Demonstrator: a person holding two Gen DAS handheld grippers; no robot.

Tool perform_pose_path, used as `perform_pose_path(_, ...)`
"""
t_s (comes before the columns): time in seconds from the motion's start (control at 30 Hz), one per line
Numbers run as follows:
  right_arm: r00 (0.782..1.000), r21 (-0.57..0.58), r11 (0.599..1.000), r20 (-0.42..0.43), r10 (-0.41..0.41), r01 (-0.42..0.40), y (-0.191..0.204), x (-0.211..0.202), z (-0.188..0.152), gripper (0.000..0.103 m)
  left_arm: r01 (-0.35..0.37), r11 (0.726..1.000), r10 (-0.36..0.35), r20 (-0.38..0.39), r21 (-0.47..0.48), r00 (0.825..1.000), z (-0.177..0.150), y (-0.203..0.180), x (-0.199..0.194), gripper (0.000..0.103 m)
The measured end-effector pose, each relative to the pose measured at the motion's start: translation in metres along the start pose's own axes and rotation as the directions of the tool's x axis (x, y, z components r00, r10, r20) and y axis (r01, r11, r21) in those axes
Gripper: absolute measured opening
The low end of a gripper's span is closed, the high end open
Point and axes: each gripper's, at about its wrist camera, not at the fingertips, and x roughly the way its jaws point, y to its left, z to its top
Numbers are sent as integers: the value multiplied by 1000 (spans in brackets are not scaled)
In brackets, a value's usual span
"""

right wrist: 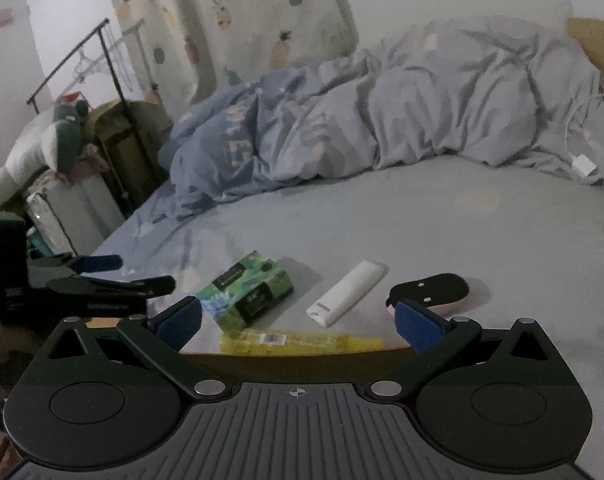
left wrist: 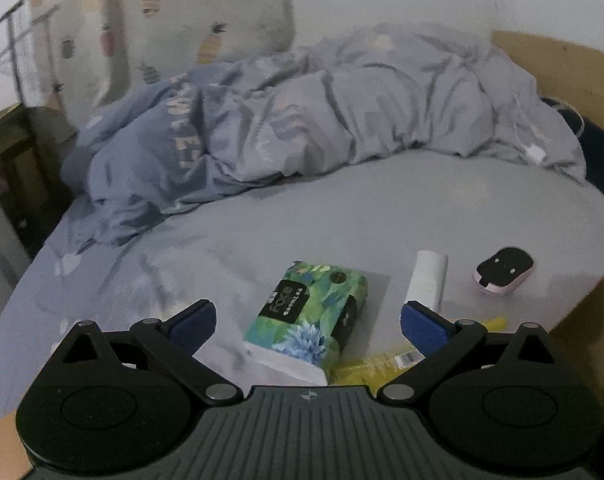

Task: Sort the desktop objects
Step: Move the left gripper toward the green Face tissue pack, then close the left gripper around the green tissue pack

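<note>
A green floral tissue pack (left wrist: 310, 316) (right wrist: 247, 294) lies near the front edge of the bed. Right of it rests a white tube (left wrist: 428, 280) (right wrist: 348, 292), and further right a black and pink mouse (left wrist: 504, 272) (right wrist: 434, 290). A yellow tube (right wrist: 297, 340) (left wrist: 376, 360) lies along the bed's front edge. My left gripper (left wrist: 308, 326) is open, its blue pads on either side of the tissue pack and just short of it. My right gripper (right wrist: 297, 320) is open above the yellow tube. The left gripper (right wrist: 97, 276) also shows at the left of the right wrist view.
A crumpled blue-grey duvet (left wrist: 302, 120) (right wrist: 382, 112) fills the back of the bed. A white charger and cable (left wrist: 536, 152) (right wrist: 584, 166) lie at the right. A wooden bed frame (left wrist: 582, 308), a clothes rack (right wrist: 113, 92) and a plush toy (right wrist: 57, 136) stand around the bed.
</note>
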Motion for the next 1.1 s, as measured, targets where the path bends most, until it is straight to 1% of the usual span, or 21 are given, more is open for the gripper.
perform_pose_path(0.13,1000,17,1000,-24,0,1,-4,17,7,103,21,999,-19,-52,36,998,1,3,32,103)
perform_pose_path(0.27,999,28,1000,-46,8,-7,-8,34,10,103,60,991,-51,-75,123,996,1,1,60,103)
perform_pose_path(0.3,999,28,1000,-52,9,-8,-9,39,10,103,73,989,-63,-81,128,995,1,2,67,103)
perform_pose_path(0.43,997,37,999,-78,26,-23,-11,56,10,103,122,986,-108,-119,114,987,2,10,96,103)
perform_pose_path(0.6,993,67,997,-111,45,-38,-16,71,7,103,145,985,-129,-165,91,978,-4,18,126,103)
perform_pose_path(0.77,991,74,996,-120,58,-49,-19,79,3,103,177,979,-155,-191,103,969,-11,21,144,103)
perform_pose_path(0.87,990,83,995,-128,57,-47,-22,84,1,103,187,977,-164,-201,104,966,-13,22,152,103)
perform_pose_path(0.97,989,92,995,-133,57,-45,-25,88,-1,103,173,978,-146,-208,119,967,-15,23,160,103)
perform_pose_path(1.1,989,93,995,-138,61,-48,-25,90,-3,103,170,978,-142,-204,124,969,-15,25,167,103)
